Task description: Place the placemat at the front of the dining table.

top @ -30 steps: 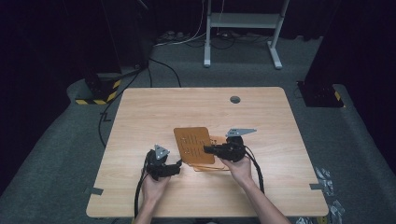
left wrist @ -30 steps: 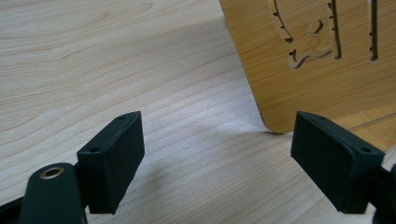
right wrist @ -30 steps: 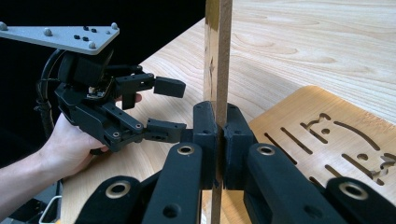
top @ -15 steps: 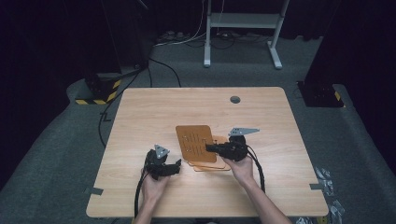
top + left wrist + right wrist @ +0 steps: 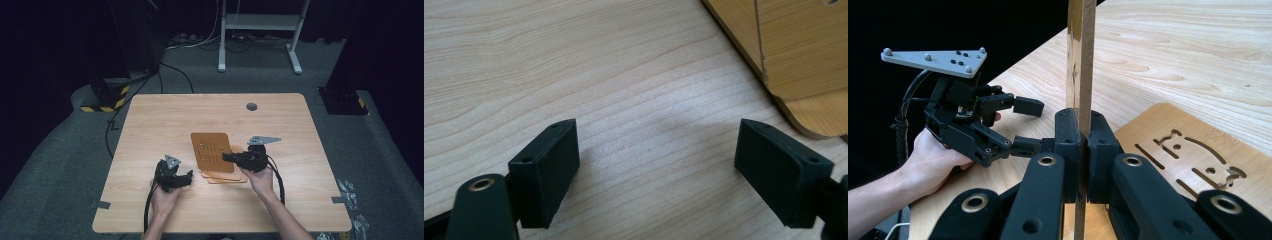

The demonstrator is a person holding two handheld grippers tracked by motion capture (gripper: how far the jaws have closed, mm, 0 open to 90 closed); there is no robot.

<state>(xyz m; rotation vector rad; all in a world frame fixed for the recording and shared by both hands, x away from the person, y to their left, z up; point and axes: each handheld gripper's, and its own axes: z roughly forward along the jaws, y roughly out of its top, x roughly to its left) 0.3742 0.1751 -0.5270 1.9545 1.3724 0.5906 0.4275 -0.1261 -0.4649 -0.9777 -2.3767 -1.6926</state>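
The right gripper (image 5: 1080, 150) pinches the top board (image 5: 212, 152) by its edge, lifted off the stack of boards (image 5: 226, 176) near the table's (image 5: 150, 120) near edge. The left gripper (image 5: 674, 175) gapes empty, seemingly resting beside the stack.

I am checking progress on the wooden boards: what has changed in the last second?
The right gripper, shut on the top cut-out board, has tilted it up further, away from the stack beneath. The left gripper stays open, resting on the table.
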